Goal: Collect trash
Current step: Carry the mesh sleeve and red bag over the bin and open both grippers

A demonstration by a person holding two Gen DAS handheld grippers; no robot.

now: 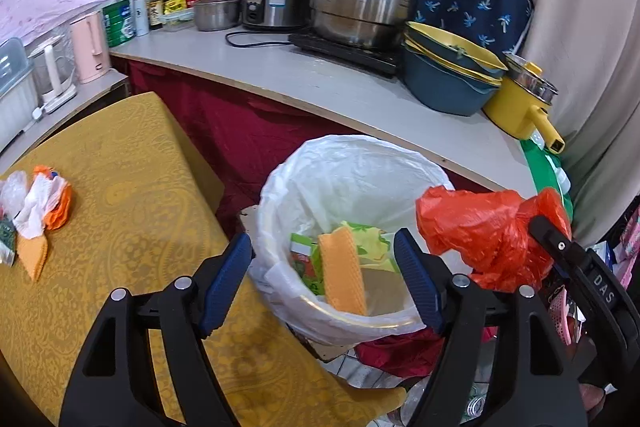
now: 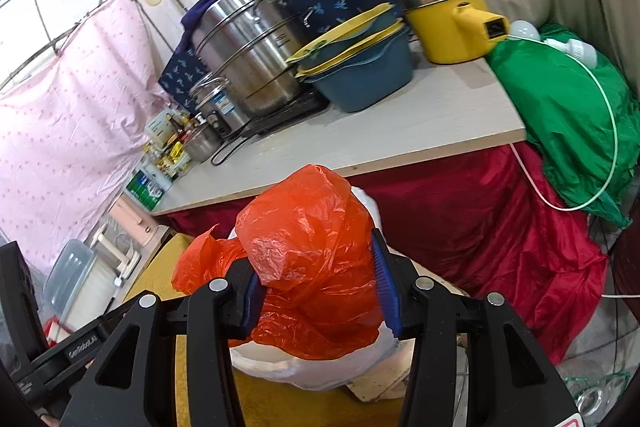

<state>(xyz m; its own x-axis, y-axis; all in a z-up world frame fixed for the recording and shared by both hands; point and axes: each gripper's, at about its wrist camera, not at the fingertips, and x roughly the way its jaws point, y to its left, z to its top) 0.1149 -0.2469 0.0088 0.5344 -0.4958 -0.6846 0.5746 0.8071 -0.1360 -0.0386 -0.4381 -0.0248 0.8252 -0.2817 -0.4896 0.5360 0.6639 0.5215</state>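
- The left gripper (image 1: 320,279), jaws apart and empty, hangs above the near rim of the lined bin (image 1: 280,187); an orange sponge (image 1: 344,273) and green wrappers lie inside.
- The right gripper (image 2: 316,287) clenches a crumpled red plastic bag (image 2: 308,227) just over the bin's right rim, the nearer hand for the drop.
- More scraps (image 1: 36,211) wait at the yellow table's (image 1: 128,187) far left edge.

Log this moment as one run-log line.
left gripper: open, empty, over bin | right gripper: shut on orange bag | table scraps: uncollected
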